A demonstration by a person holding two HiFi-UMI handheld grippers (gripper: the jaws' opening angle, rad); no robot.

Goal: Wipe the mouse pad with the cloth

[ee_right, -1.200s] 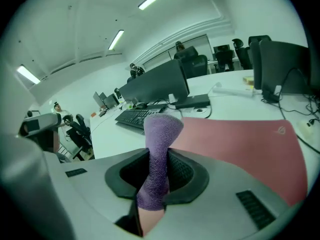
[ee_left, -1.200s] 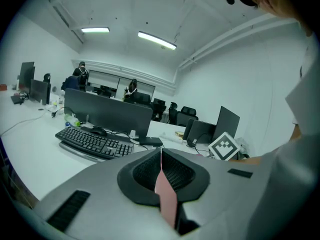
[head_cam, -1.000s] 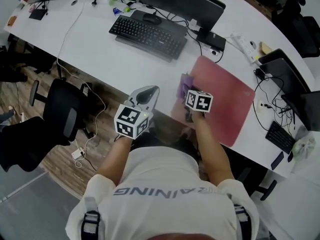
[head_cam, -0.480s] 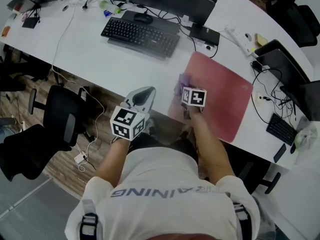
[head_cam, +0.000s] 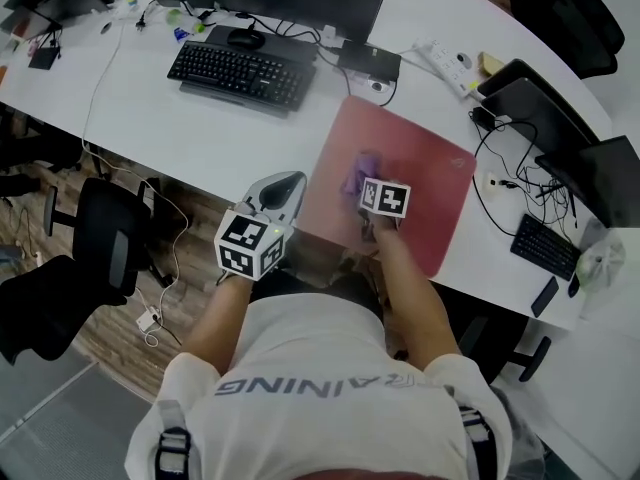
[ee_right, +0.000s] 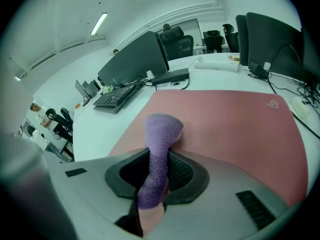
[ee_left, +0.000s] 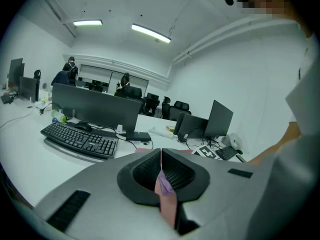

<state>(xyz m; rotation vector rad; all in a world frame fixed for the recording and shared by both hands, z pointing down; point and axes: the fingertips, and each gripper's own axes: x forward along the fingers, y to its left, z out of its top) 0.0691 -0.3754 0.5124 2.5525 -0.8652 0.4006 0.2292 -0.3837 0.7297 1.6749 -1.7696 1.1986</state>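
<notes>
The right gripper (ee_right: 159,166) pinches the purple cloth (ee_right: 162,129), whose free end touches the red mouse pad (ee_right: 235,129). The left gripper (ee_left: 161,159), jaws pressed together and seemingly empty, is near the desk (head_cam: 190,128) edge.

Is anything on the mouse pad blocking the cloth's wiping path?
Nothing visible does. The right gripper holds the cloth over the pad, whose pink surface is otherwise bare. The keyboard sits on the desk clear of it.
</notes>
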